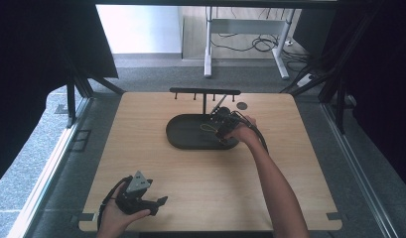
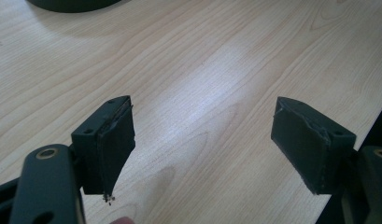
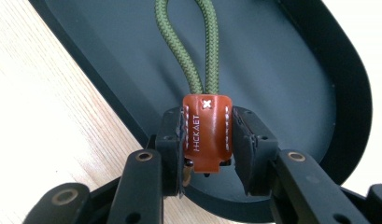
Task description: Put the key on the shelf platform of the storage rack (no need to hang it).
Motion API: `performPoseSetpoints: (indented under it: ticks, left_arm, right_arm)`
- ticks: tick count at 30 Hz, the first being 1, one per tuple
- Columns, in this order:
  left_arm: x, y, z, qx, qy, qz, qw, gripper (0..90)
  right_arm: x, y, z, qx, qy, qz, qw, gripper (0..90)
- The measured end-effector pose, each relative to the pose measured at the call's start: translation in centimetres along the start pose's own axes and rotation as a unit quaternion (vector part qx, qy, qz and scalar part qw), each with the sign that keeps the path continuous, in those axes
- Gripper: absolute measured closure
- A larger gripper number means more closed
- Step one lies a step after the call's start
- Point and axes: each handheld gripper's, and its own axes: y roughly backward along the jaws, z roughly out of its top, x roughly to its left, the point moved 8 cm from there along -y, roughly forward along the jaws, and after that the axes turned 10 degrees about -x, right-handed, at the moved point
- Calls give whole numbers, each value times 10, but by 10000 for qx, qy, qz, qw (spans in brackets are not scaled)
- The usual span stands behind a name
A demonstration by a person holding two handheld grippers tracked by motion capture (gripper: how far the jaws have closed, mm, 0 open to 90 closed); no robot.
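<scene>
- Right gripper (image 3: 207,154) jaws clamp a brown leather tag (image 3: 206,133) with green cord loop (image 3: 191,42), over the dark oval tray (image 1: 183,134).
- Left gripper (image 2: 202,144) jaws stand apart over the pale wooden table (image 1: 200,183), well short of the tray.
- Grey carpet and desk legs (image 1: 208,54) lie beyond the tray.

— What was carried by the worktop (image 1: 190,173)?
— A dark oval tray (image 1: 185,134) was set on it near the far edge, with a black peg rack (image 1: 204,92) and a small dark disc (image 1: 241,105) beyond.
</scene>
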Motion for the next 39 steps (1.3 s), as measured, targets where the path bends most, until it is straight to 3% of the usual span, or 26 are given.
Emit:
performPoseSetpoints:
  ticks: [12,24,30,39]
  left_arm:
    - [0,3,4,-156,-10,46,9999,227]
    - [-2,1,3,-111,-45,21,9999,227]
    - [-1,1,2,-78,-31,23,10000,226]
    - [0,0,1,-46,-25,29,10000,226]
  right_arm:
    - [1,0,0,5,-80,3,10000,598]
    - [1,13,-1,-132,-107,20,9999,567]
    - [1,24,-3,-332,-282,36,9990,529]
    - [10,47,-16,-689,-341,190,9969,481]
